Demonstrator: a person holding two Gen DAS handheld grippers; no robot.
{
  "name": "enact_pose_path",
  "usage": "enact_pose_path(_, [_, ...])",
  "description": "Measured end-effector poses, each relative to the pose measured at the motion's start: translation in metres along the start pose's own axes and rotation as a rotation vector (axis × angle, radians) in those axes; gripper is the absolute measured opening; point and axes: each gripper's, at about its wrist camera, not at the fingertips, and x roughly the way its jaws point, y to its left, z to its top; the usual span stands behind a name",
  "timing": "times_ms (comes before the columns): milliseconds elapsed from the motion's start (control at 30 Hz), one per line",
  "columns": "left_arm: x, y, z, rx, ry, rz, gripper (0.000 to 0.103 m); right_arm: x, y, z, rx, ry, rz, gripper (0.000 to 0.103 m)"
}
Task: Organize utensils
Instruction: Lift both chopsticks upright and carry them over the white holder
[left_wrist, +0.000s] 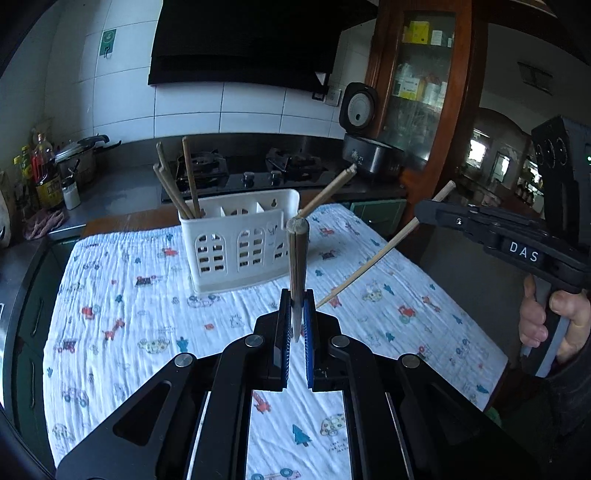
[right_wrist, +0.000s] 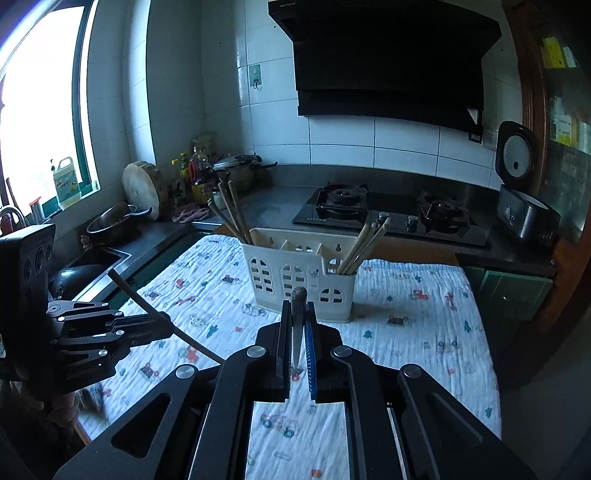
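A white slotted utensil holder (left_wrist: 240, 240) (right_wrist: 299, 277) stands on the patterned cloth. Dark chopsticks (left_wrist: 177, 184) (right_wrist: 229, 210) lean in its left compartment and light chopsticks (left_wrist: 328, 192) (right_wrist: 365, 243) in its right one. My left gripper (left_wrist: 296, 317) is shut on a dark chopstick (left_wrist: 297, 258) that points toward the holder; it also shows in the right wrist view (right_wrist: 162, 317). My right gripper (right_wrist: 298, 332) is shut on a chopstick (right_wrist: 298, 317). In the left wrist view that light chopstick (left_wrist: 384, 247) slants through the right gripper (left_wrist: 424, 214).
The table under the cloth (left_wrist: 129, 314) (right_wrist: 424, 332) ends near a gas stove (right_wrist: 391, 214) behind. A rice cooker (left_wrist: 369, 147) (right_wrist: 524, 199) stands at the right. Bottles and a pot (right_wrist: 207, 173), a chopping block (right_wrist: 144, 188) and a sink (right_wrist: 96, 254) are at the left.
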Motion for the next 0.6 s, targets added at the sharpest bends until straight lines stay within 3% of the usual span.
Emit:
enact_pose_path(167, [-0.008, 0.009, 0.046, 0.018, -0.059, -0.002, 0.005, 0.002, -0.013, 0.041, -0.002, -0.021, -0.001, 0.007])
enact_pose_path(367, [-0.007, 0.022, 0.104, 0.041, -0.132, 0.072, 0.005, 0.006, -0.027, 0.089, 0.020, -0.075, -0.017, 0.007])
enact_pose_path(600, [0.016, 0.043, 0.137, 0.027, -0.135, 0.138, 0.005, 0.034, -0.030, 0.119, 0.009, -0.089, -0.073, 0.007])
